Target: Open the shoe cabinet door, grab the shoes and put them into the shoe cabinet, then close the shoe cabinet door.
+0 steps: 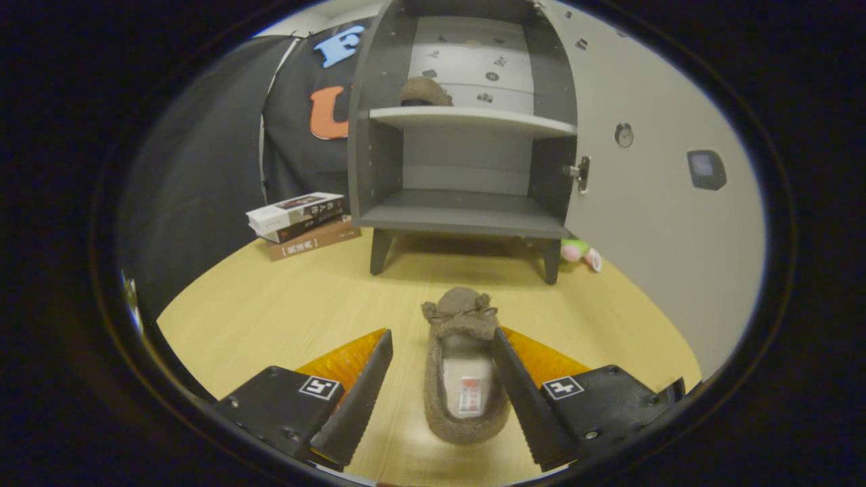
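The gripper [441,348] is spread wide over the table [270,318], holding nothing. A shoe [463,365] lies between its fingers, close to the right one; contact cannot be told. Beyond stands the cabinet [467,216], door [649,203] open, another shoe [424,91] on its upper shelf.

A stack of books [302,223] and a small plush toy [580,253] rest on the wooden table [270,318].

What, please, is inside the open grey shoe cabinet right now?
One brown fuzzy slipper sits on the grey shoe cabinet's upper shelf; its lower shelf shows nothing. The shelf edge hides the slipper's base.
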Demonstrator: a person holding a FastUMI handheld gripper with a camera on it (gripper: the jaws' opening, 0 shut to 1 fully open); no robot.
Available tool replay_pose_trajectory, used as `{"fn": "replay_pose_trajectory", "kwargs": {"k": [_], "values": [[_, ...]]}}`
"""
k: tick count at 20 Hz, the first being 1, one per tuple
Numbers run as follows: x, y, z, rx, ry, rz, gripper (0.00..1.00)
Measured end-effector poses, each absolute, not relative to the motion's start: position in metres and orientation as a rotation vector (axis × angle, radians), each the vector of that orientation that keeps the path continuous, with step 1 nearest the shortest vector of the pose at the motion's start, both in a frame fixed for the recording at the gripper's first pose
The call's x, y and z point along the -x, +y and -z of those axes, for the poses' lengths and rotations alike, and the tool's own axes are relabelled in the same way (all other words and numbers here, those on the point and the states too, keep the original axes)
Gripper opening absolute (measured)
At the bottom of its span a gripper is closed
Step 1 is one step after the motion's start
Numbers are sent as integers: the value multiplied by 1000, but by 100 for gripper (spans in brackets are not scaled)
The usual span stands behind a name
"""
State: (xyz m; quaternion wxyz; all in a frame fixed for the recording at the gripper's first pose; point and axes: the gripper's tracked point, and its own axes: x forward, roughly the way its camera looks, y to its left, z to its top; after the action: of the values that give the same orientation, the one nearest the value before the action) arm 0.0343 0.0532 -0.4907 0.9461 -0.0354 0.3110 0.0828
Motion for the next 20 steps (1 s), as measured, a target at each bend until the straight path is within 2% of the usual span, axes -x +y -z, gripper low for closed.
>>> {"fn": "replay_pose_trajectory", "kwargs": {"k": [3,8,9,17,20], "values": [[-37,68,523,-8,741,-233,75],[-65,61,546,-100,792,-217,18],[-64,61,544,-124,793,-225,12],[-55,51,511,-148,677,-223,10],[-43,62,479,-218,654,-278,10]]}}
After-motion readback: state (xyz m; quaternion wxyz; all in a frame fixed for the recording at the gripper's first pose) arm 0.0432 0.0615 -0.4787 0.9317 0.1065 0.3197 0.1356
